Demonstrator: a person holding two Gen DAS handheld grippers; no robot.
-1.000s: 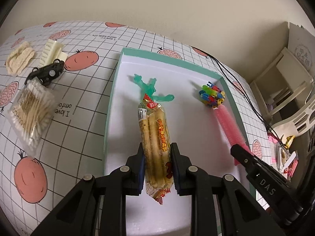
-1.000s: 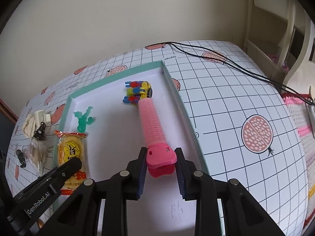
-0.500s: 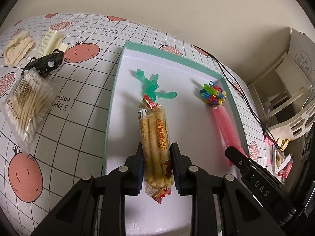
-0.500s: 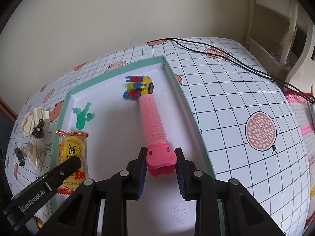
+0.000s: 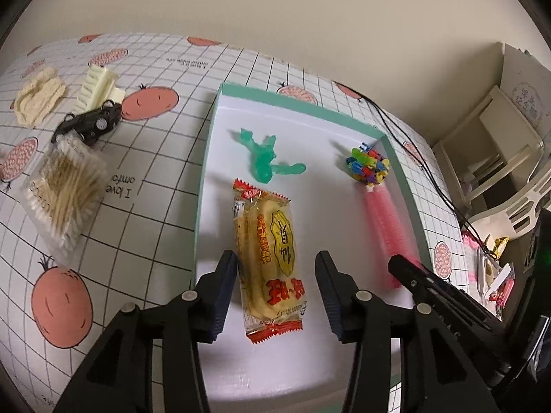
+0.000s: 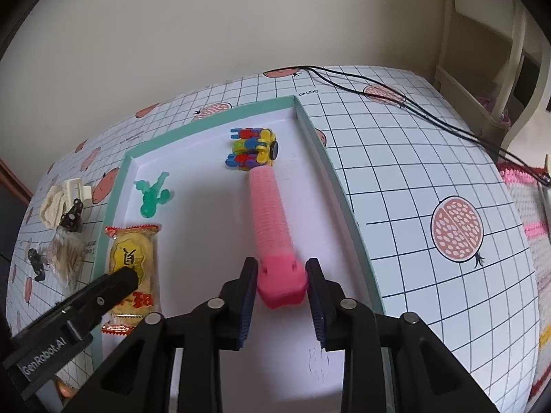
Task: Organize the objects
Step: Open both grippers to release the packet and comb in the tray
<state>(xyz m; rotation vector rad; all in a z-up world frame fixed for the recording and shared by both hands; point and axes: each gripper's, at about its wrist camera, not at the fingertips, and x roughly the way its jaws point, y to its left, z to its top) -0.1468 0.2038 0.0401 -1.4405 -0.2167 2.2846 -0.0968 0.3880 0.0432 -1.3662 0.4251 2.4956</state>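
Note:
A teal-rimmed white tray [image 5: 203,186] [image 6: 356,241] holds a yellow snack packet [image 5: 272,251] [image 6: 132,258], a green figure [image 5: 263,165] [image 6: 151,196], a multicoloured block toy [image 5: 366,167] [image 6: 253,149] and a pink hair roller [image 5: 385,220] [image 6: 268,206]. My left gripper [image 5: 275,265] [image 6: 124,277] is open, with the packet lying flat between its spread fingers. My right gripper [image 6: 281,268] [image 5: 406,268] is shut on the roller's near pink end; the roller's far tip touches the block toy.
Left of the tray on the checked tablecloth lie a bag of cotton swabs [image 5: 65,192], a black toy car [image 5: 91,124], a cream comb-like piece [image 5: 98,91] and a beige cloth item [image 5: 38,98]. Black cables [image 6: 413,103] run across the table's far right. Cream furniture [image 5: 499,144] stands beyond.
My left gripper has opened and let go of the snack packet, which now lies flat in the tray. The right gripper still holds the roller's end in about the same place.

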